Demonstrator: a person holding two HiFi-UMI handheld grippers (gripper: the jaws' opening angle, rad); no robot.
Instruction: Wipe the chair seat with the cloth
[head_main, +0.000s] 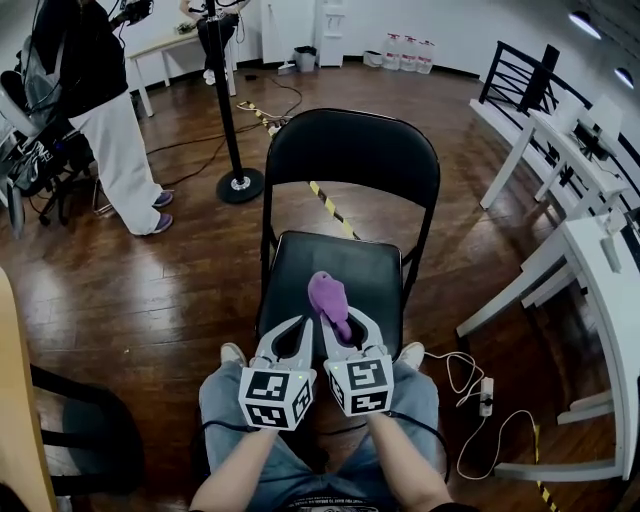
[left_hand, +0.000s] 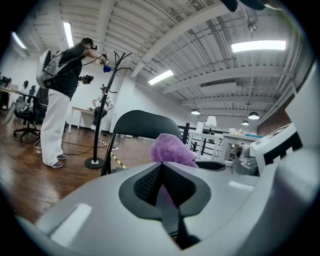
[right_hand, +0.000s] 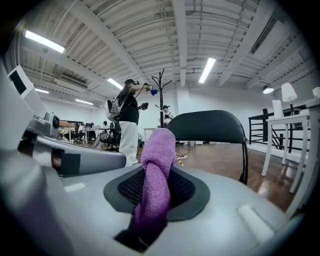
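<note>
A black folding chair stands in front of me, its seat (head_main: 300, 270) bare and its backrest (head_main: 350, 150) upright. My right gripper (head_main: 338, 322) is shut on a purple cloth (head_main: 329, 299), which sticks up out of the jaws over the seat's front part. In the right gripper view the purple cloth (right_hand: 156, 177) runs down between the closed jaws. My left gripper (head_main: 298, 325) is beside it on the left, shut with nothing held. In the left gripper view the cloth (left_hand: 172, 149) shows just past the closed jaws, and the chair backrest (left_hand: 140, 125) rises behind.
A person in white trousers (head_main: 120, 150) stands at the far left by a black coat stand (head_main: 238, 180). White tables (head_main: 580, 200) line the right side. A cable and power strip (head_main: 485, 395) lie on the wooden floor to the right. My knees (head_main: 230, 390) are close to the seat's front edge.
</note>
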